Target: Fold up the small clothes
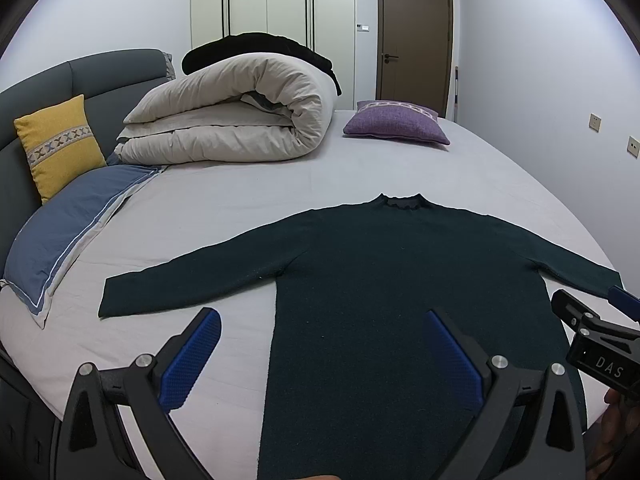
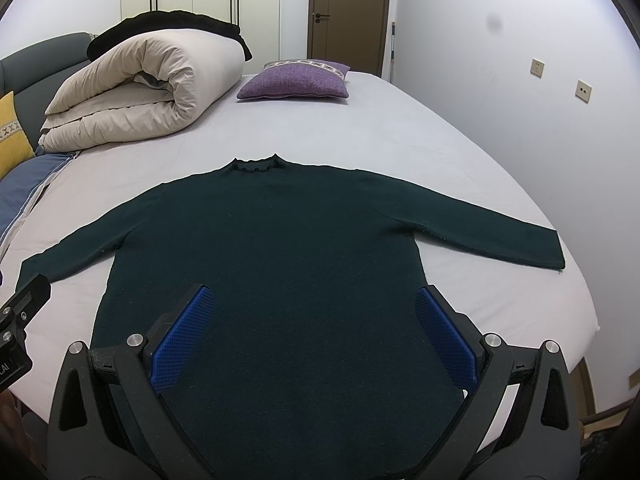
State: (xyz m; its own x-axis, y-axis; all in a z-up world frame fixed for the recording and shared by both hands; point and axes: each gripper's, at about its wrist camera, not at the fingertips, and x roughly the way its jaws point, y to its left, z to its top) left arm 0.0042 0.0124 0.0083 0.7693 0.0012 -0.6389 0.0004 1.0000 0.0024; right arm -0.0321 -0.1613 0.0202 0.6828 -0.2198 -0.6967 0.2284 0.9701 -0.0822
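Observation:
A dark green long-sleeved sweater point(image 1: 400, 272) point(image 2: 280, 248) lies flat on the pale grey bed sheet point(image 1: 248, 200), collar away from me and both sleeves spread out to the sides. My left gripper point(image 1: 322, 320) hovers open above the sweater's lower left edge, blue pads wide apart, nothing between them. Over the lower body of the sweater my right gripper point(image 2: 314, 300) is open too, holding nothing. The right gripper's body also shows at the right edge of the left wrist view. The sweater's hem is hidden below both views.
A rolled beige duvet point(image 1: 240, 116) with a black garment point(image 1: 256, 48) on top lies at the back left. A purple cushion point(image 1: 396, 122) sits at the far side. A yellow cushion point(image 1: 60, 144) and blue pillow point(image 1: 72, 224) lean by the grey headboard. The bed's right edge point(image 2: 576, 280) drops near the wall.

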